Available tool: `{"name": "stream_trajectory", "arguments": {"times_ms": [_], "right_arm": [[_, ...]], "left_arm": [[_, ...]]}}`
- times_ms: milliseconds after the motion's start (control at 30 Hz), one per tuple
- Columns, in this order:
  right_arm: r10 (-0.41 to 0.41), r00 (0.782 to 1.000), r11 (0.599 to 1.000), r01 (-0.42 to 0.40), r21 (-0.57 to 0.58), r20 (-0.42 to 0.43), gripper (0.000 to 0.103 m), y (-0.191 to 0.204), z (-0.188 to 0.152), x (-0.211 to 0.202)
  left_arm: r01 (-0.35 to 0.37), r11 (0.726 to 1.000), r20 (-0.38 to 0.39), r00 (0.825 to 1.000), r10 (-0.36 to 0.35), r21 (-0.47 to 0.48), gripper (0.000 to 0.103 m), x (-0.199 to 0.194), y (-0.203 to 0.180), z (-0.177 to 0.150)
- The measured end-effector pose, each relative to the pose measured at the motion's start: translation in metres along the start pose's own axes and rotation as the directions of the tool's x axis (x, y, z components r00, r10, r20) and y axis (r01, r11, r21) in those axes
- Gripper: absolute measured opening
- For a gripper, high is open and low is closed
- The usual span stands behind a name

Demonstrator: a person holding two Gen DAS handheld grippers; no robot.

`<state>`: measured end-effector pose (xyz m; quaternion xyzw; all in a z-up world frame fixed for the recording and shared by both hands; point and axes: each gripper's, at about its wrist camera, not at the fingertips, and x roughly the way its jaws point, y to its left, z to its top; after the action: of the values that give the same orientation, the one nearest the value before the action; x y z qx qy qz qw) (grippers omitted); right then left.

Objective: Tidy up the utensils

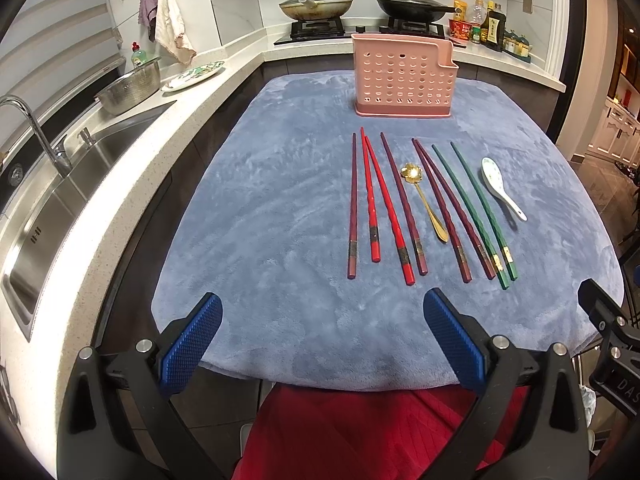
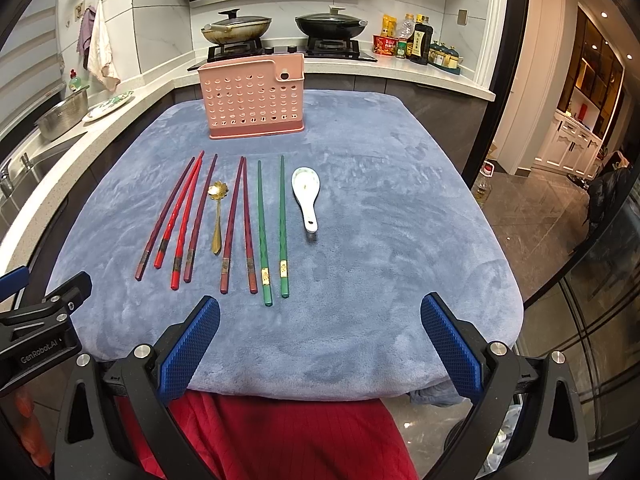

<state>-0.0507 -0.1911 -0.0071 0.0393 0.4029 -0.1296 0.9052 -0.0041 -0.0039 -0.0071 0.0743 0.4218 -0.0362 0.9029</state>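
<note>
Laid out in a row on the blue-grey cloth (image 1: 280,200), near of centre: eight chopsticks and two spoons, all running near-to-far with thick ends toward the near edge. From the left: one dark maroon chopstick (image 1: 353,208), then the two bright red chopsticks (image 1: 382,204) meeting at their far tips and splaying toward the near side, then a second maroon chopstick (image 1: 402,200). Just right of that, the gold spoon (image 1: 426,200) with a flower-shaped bowl at its far end. Next, a pair of maroon chopsticks (image 1: 450,208) touching at the far tips, then the two green chopsticks (image 1: 476,208) with gold bands close to their thick ends, lying side by side and slightly apart. Rightmost, the white ceramic spoon (image 1: 502,188), bowl toward the far side, a little apart from the green pair.

Beyond the row, standing upright toward the far edge of the cloth: the pink perforated utensil holder (image 1: 402,76), well apart from the chopstick tips.

Both tools low at the near edge, over the cloth's hem: left gripper (image 1: 322,340) spread wide, blue pads clear of everything; right gripper (image 2: 320,340) likewise spread wide, nothing between the pads.

Farther out: steel sink (image 1: 60,200) and faucet (image 1: 32,128) on the left counter, two lidded woks (image 1: 316,4) on the stove behind, bottles (image 1: 486,20) to the far right.
</note>
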Motion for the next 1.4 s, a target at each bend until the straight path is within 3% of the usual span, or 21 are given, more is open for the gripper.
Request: {"name": "stream_trajectory", "arguments": {"times_ms": [1400], "right_arm": [[0.001, 1.000, 1.000, -0.001, 0.002, 0.003, 0.096, -0.0007, -0.0003, 0.0001]], "left_arm": [[0.016, 1.000, -0.015, 1.000, -0.016, -0.003, 0.096, -0.0002, -0.0017, -0.0010]]}}
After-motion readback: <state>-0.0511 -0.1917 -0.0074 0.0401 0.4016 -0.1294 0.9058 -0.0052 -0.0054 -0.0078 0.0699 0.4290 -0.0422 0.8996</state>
